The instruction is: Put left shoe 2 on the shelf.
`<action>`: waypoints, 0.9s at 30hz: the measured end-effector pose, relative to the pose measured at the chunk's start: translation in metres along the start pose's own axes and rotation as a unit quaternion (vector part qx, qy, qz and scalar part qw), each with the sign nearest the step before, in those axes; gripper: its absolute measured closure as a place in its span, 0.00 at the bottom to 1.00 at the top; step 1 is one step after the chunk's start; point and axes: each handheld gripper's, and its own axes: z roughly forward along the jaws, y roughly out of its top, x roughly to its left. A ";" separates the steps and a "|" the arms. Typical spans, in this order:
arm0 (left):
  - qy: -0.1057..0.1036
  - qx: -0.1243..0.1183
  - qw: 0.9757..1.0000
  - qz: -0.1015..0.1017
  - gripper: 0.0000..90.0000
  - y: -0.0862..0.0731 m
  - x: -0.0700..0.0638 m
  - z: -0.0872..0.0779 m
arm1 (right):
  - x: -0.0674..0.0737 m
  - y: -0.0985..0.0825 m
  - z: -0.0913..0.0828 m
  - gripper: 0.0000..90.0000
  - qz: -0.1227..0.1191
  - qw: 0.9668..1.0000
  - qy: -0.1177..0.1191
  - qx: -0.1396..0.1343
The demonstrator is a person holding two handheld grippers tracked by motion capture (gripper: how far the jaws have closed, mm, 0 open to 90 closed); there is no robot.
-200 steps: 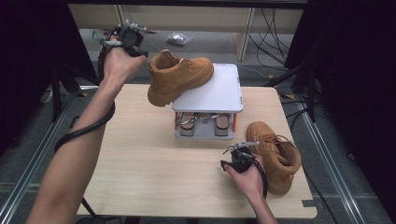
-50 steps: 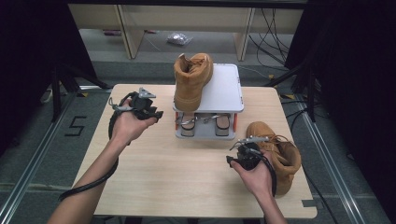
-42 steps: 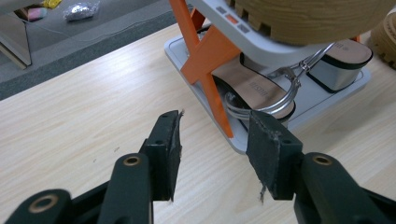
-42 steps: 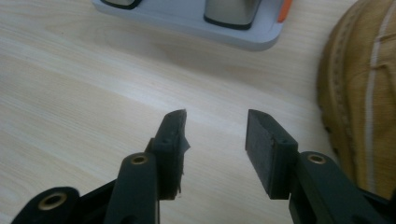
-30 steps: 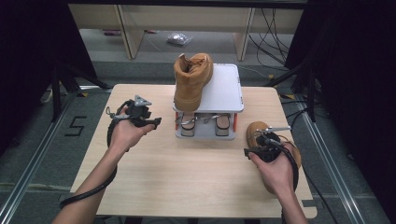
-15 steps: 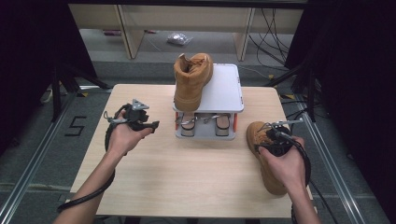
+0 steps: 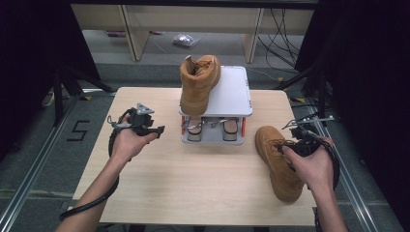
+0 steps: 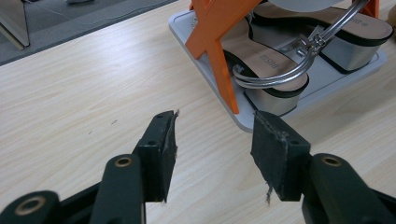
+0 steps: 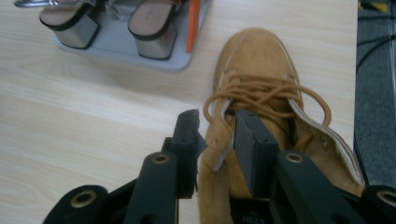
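- R gripper (image 9: 215, 140): fingers have just been closing, now clamp suede boot (image 9: 261, 93) collar wall.
- L gripper (image 8: 215, 154): fingers open, empty, over pale wood-grain tabletop (image 8: 70, 102).

- I see a tan boot (image 9: 254, 70) of matt, napped suede.
- My jaws wear rough black pads (image 8: 275, 154).
- Pale wood-grain table (image 7: 203, 179); glossy orange plastic rack strut (image 8: 217, 42).
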 end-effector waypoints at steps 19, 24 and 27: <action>0.004 0.005 1.000 -0.006 0.55 -0.004 0.000 0.001 | -0.004 -0.005 0.007 0.76 0.002 0.998 0.010 0.057; 0.005 0.010 1.000 -0.007 0.55 -0.005 0.002 0.001 | -0.019 -0.004 -0.006 0.75 0.033 0.999 -0.003 0.036; 0.005 0.010 1.000 -0.003 0.55 -0.005 0.001 0.001 | -0.031 -0.002 -0.012 0.76 0.049 0.998 -0.011 0.034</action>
